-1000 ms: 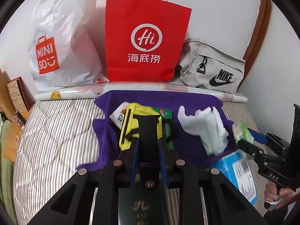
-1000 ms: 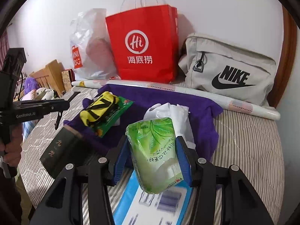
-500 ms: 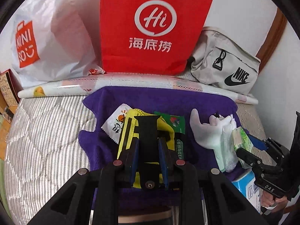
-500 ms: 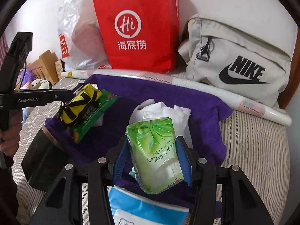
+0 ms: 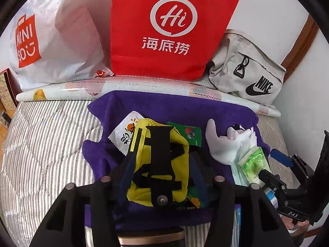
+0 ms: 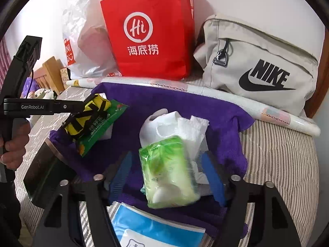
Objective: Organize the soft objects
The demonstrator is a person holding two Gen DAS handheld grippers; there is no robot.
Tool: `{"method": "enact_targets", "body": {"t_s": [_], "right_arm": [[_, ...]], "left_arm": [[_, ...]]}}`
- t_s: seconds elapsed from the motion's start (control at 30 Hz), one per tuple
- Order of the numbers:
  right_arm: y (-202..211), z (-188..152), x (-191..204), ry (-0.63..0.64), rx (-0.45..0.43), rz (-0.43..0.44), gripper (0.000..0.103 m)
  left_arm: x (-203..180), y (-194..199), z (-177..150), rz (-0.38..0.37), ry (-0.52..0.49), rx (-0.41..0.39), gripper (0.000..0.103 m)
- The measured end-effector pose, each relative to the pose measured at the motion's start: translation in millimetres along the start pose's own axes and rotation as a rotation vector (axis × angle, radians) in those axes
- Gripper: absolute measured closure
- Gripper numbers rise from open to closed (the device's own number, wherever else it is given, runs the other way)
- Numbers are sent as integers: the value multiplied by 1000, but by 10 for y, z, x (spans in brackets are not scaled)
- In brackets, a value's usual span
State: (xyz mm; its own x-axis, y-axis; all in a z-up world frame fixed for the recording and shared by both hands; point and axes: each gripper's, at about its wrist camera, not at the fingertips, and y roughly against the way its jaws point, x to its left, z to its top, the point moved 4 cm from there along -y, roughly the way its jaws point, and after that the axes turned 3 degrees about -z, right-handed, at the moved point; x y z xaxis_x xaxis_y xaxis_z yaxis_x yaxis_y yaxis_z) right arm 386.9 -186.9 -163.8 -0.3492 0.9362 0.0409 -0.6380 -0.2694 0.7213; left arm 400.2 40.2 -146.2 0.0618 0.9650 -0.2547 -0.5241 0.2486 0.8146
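Two tongs spread | left (image 5: pixel 160 164) straddles knit yellow pouch (image 5: pixel 162 156) | right (image 6: pixel 168 170) flanks glossy green tissue pack (image 6: pixel 168 170) | fuzzy purple towel (image 6: pixel 185 105)

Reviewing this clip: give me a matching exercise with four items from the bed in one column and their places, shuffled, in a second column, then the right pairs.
Items
1. green tissue pack
2. yellow and black pouch
3. red Hi paper bag
4. grey Nike bag

Places
A. upright against the wall, middle
B. between the open fingers of the right gripper
C. far right, behind the paper roll
D. between the fingers of the left gripper

Pairs: 1-B, 2-D, 3-A, 4-C
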Motion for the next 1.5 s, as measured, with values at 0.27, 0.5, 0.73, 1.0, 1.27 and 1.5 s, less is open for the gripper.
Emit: {"method": "enact_targets", "body": {"t_s": [0.27, 0.5, 0.73, 1.0, 1.27, 1.5], "right_arm": [[249, 35, 11, -47, -31, -16, 23], [776, -46, 70, -88, -78, -65, 15], [1404, -271, 146, -132, -130, -163, 7], [2090, -695, 308, -147, -171, -207, 3], [2539, -1102, 497, -170, -180, -226, 3], [2820, -1391, 615, -179, -192, -252, 3]], "left_arm": [[-27, 283, -76, 39, -27, -34, 44], [-138, 724, -304, 120, -83, -82, 37], [-314, 1287, -647, 125, -99, -145, 27], [-571, 1853, -1177, 131, -125, -219, 14], [-736, 2153, -1678, 100, -96, -224, 13], [-843, 2345, -1975, 112, -103, -242, 13]]}}
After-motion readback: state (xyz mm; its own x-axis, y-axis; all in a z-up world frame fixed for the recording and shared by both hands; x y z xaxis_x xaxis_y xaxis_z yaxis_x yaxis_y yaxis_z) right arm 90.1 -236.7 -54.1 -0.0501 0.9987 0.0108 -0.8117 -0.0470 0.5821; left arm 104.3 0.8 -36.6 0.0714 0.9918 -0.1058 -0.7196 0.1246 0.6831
